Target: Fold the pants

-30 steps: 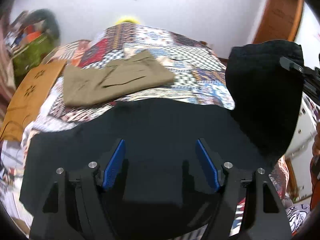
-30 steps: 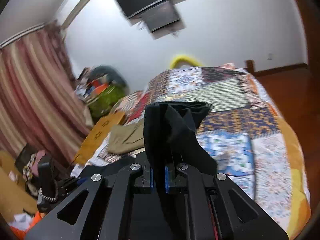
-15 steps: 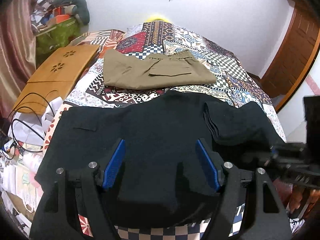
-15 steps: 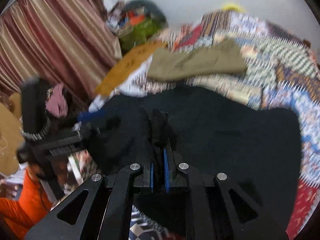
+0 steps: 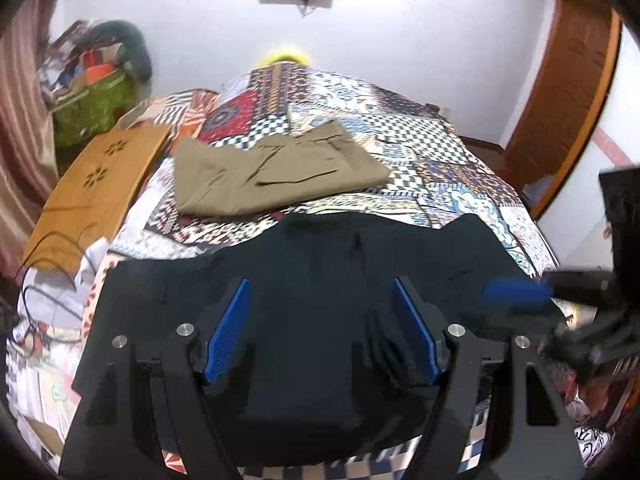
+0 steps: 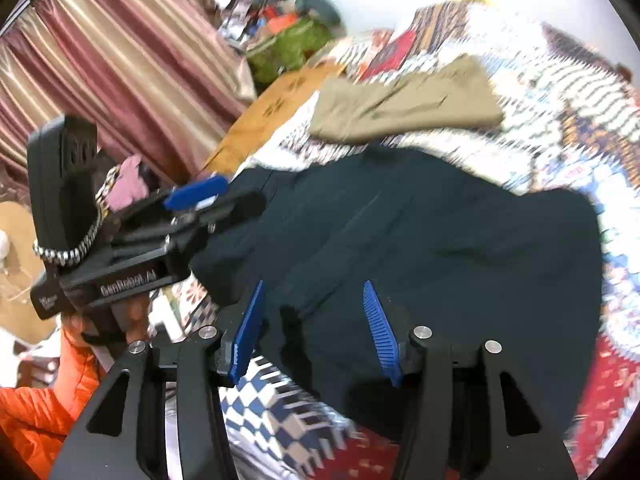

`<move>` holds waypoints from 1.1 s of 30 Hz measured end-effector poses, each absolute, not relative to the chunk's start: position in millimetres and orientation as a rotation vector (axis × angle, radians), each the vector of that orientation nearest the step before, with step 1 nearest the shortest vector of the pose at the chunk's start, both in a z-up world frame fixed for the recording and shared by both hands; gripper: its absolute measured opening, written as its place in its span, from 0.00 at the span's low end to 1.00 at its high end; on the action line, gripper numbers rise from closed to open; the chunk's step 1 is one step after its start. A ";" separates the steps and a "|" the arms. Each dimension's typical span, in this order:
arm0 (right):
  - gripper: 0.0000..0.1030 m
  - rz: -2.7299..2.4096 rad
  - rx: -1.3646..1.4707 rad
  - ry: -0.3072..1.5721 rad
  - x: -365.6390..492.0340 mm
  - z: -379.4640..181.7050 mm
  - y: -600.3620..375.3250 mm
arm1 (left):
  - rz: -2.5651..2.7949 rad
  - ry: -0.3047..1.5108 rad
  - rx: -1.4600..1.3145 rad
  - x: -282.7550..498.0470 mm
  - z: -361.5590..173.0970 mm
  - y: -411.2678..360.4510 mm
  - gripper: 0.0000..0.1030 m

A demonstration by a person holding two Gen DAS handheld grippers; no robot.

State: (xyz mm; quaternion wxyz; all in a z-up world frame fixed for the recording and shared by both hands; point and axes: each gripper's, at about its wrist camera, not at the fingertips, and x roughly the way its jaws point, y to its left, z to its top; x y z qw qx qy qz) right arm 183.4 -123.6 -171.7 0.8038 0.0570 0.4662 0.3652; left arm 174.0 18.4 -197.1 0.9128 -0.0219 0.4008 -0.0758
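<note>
Landmark: black pants [image 5: 312, 280], lying on the patchwork bed [image 5: 440, 176], at the edge of the bed nearest both cameras.

Pants, lay: spread in a broad dark sheet; a seam or fold line runs across the middle in the right wrist view [image 6: 400, 248]. A thicker stack of layers shows along one side in the left wrist view, just by the left tongs' pad (looks like one fold laid over, though dark cloth hides the edges).

Progress: I judge it early to midway. The bundle is wide and loose, not a compact packet; at least one more fold and some smoothing seem left.

Comparison piece: tan pants [image 5: 276, 176] lie beyond the black pants, toward the wall, already folded flat into a neat rectangle.

Left tongs [image 5: 320, 332]: spread wide, blue pads well apart, over the near part of the black pants. Nothing between the pads. Whether the tips touch the cloth I cannot tell.

Right tongs [image 6: 316, 332]: spread too, nothing pinched, above the near edge of the black pants, where the cloth meets the quilt (frame is motion-blurred).

Cross-check: each tongs shows in the other's view, at opposite sides of the black pants.

Other: wooden board [image 5: 96, 184] beyond the pants' left side, beside the bed; striped curtain [image 6: 120, 72] farther off.
</note>
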 end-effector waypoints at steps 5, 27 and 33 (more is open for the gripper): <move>0.60 0.615 0.047 0.918 193.2 -164.5 -163.4 | -0.214 0.884 -0.005 185.6 -214.5 -9.2 0.70; 0.60 0.468 0.071 1.050 164.8 -223.2 -229.4 | -0.226 0.991 0.031 175.1 -267.2 -18.5 0.76; 0.60 0.477 0.000 0.999 166.5 -199.2 -217.7 | -0.164 0.918 -0.024 166.4 -236.7 12.4 0.76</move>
